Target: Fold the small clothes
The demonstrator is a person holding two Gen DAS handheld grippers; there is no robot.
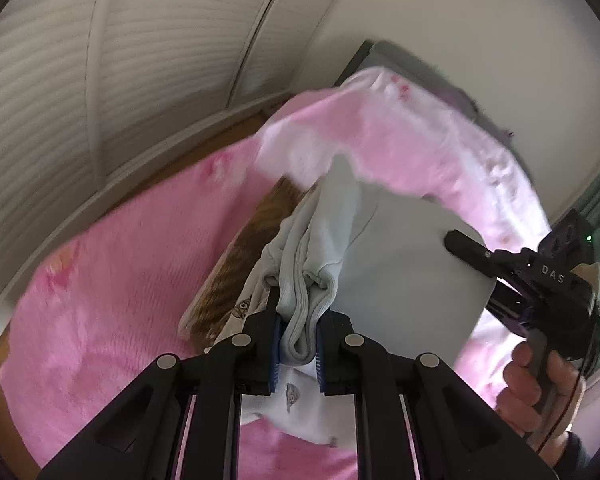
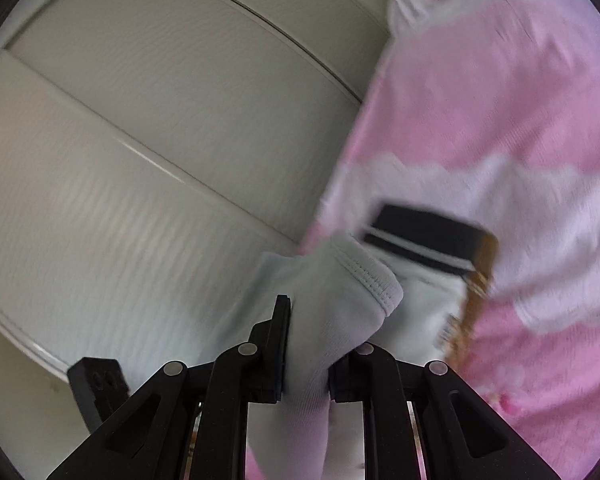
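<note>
While both tools pinch the same pale blue garment (image 1: pixel 364 264), it hangs stretched between them above the pink blanket (image 1: pixel 112 280), probably so it can be spread flat before folding. Left tool (image 1: pixel 298 336) is nearly closed on a bunched ribbed hem at 6 o'clock in its view; right tool (image 2: pixel 306 360) is likewise clamped on a stitched edge, and appears at 3 o'clock from the left camera, held by a hand (image 1: pixel 536 384). One garment is held. A second white printed piece (image 1: pixel 292 404) lies under the left tool, and a brown item (image 1: pixel 244 256) shows at 9 o'clock of the garment. Two tools, one blanket, one visible hand.
</note>
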